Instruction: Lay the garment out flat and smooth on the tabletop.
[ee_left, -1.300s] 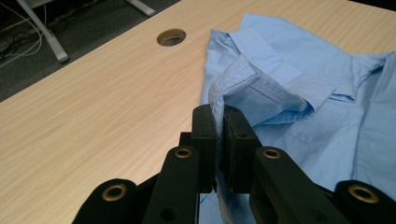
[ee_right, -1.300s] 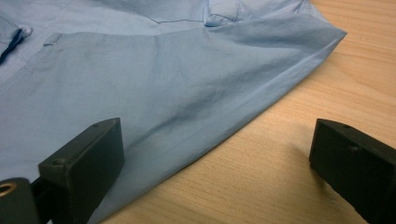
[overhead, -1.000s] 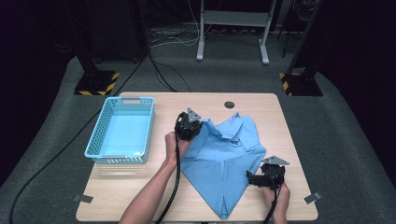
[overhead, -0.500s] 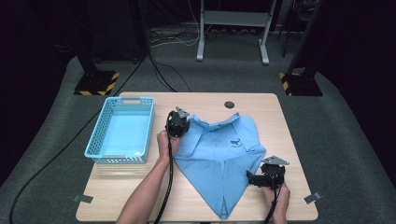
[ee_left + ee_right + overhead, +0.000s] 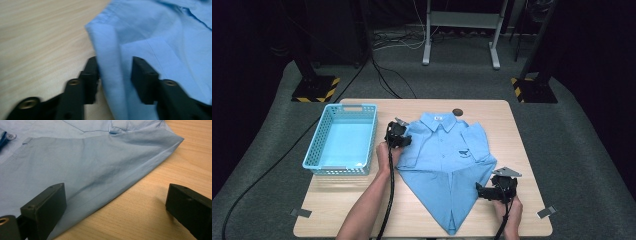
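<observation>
Light-blue short-sleeved cotton shirt [image 5: 447, 165], face-up on pale wooden table [image 5: 362, 200]: left claw [image 5: 398, 136] half-parted astride its folded shoulder edge, apparently to square it; right claw [image 5: 484, 191] wide apart, empty, beside hem.

Table [image 5: 422, 210] brightly lit from above, dark surroundings; left gripper view blurred.

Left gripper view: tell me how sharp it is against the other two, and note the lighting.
Left gripper view: motion-blurred, soft shirt and wood grain. Right gripper view: sharp, with the shirt's hem stitching and table grain crisp. High view: evenly lit table, surroundings dark, slightly soft.
</observation>
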Demonstrator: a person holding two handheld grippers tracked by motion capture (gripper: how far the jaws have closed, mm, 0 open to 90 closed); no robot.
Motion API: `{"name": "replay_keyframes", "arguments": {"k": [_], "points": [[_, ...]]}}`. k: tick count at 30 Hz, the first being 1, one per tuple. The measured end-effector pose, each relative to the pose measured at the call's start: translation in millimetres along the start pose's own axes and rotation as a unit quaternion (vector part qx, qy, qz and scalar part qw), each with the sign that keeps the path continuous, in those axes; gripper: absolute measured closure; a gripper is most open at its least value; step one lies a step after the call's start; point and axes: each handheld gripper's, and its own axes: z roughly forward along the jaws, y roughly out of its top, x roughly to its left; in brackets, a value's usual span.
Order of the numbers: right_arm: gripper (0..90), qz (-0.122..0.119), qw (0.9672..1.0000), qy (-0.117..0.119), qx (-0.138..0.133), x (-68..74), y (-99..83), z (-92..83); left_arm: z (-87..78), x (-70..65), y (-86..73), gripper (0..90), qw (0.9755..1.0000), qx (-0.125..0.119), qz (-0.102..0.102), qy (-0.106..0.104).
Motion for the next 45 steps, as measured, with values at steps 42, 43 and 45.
{"name": "replay_keyframes", "arguments": {"k": [42,43,45], "points": [[0.2,-0.054,0.9976,0.037,0.022,21.6,46.7,40.9,-62.3,-89.1,-85.1,0.0,0.9956,-0.004,0.044,-0.083],[0.2,-0.055,0.9975,0.035,0.026,22.1,46.0,42.7,-62.3,-89.2,-86.1,0.0,0.9956,-0.008,0.043,-0.083],[0.2,-0.047,0.9980,0.038,0.018,20.6,43.9,43.1,-62.2,-89.8,-86.6,0.0,0.9958,-0.011,0.040,-0.081]]}}
